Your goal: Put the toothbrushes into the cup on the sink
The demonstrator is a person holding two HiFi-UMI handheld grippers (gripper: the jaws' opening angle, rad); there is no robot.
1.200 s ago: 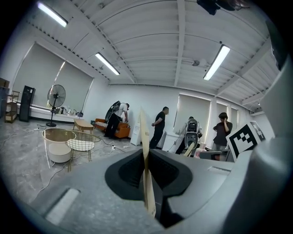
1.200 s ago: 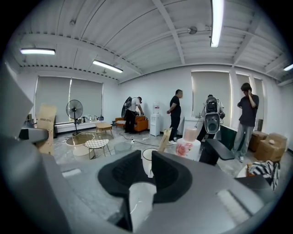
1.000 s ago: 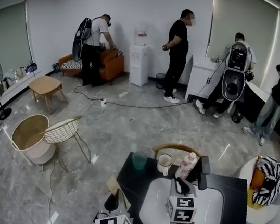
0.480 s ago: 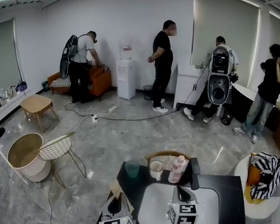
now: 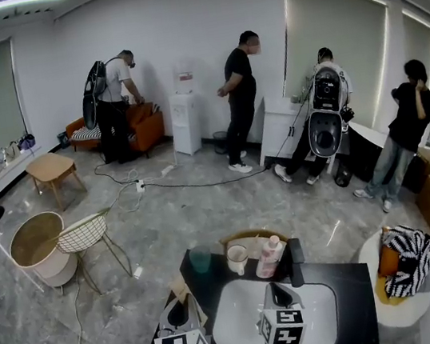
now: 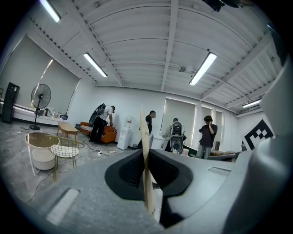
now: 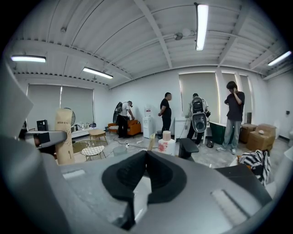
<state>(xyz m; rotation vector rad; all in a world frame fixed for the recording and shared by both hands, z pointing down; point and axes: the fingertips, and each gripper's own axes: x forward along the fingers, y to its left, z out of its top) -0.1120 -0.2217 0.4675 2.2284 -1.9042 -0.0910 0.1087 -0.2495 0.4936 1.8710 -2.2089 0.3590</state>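
After a slight lift both settle short of the cup (image 5: 238,258): left tongs (image 6: 147,160) pinch a toothbrush pack (image 6: 144,132), right tongs (image 7: 145,155) are pressed together, empty.

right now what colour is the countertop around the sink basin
Black. The countertop shows best in the head view.
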